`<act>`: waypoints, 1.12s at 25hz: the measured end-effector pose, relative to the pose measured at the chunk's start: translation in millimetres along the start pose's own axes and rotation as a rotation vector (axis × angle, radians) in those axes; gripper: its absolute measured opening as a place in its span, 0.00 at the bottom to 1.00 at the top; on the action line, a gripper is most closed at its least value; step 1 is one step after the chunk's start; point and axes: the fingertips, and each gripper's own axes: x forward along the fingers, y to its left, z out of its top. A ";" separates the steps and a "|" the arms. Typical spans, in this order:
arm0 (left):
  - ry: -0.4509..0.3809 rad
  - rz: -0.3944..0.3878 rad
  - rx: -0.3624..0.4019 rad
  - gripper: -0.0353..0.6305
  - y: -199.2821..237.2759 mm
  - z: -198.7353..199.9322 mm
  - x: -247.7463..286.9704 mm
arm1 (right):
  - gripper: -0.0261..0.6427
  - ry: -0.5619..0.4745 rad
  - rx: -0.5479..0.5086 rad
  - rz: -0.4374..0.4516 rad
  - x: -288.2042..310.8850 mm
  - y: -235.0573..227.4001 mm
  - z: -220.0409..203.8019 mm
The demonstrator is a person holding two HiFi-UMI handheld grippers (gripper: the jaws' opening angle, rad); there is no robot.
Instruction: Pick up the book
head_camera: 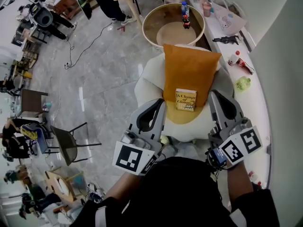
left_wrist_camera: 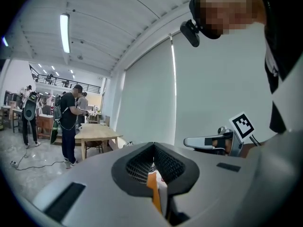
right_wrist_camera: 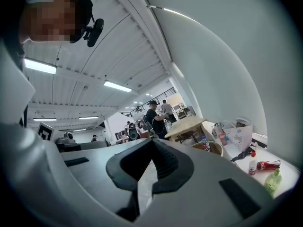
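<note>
A small yellow book (head_camera: pixel 186 100) lies flat on an orange cushion (head_camera: pixel 189 65), which leans on a white armchair (head_camera: pixel 147 79). In the head view both grippers hover just short of the chair's near edge. The left gripper (head_camera: pixel 160 104) is left of the book and the right gripper (head_camera: pixel 214 95) is to its right; neither touches it. The left gripper (left_wrist_camera: pixel 154 148) has its jaws together, and a sliver of orange cushion (left_wrist_camera: pixel 152 188) shows through the slit. The right gripper (right_wrist_camera: pixel 152 143) is shut with nothing between its jaws.
A round wooden tub table (head_camera: pixel 150 14) with a water bottle (head_camera: pixel 184 7) stands beyond the chair. A white counter (head_camera: pixel 258 98) runs along the right wall and carries a red bottle (head_camera: pixel 241 63) and a green object (head_camera: pixel 243 83). Chairs and people are at far left.
</note>
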 end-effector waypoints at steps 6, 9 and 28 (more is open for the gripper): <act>0.027 0.003 0.046 0.06 -10.5 -5.5 6.2 | 0.05 -0.001 -0.013 0.021 0.1 -9.8 4.6; 0.016 -0.001 0.035 0.06 -14.9 0.2 8.9 | 0.05 0.003 -0.014 0.023 2.2 -10.5 5.7; 0.045 -0.018 -0.008 0.06 36.2 -39.6 2.1 | 0.05 0.208 -0.148 0.019 55.3 -6.1 -55.0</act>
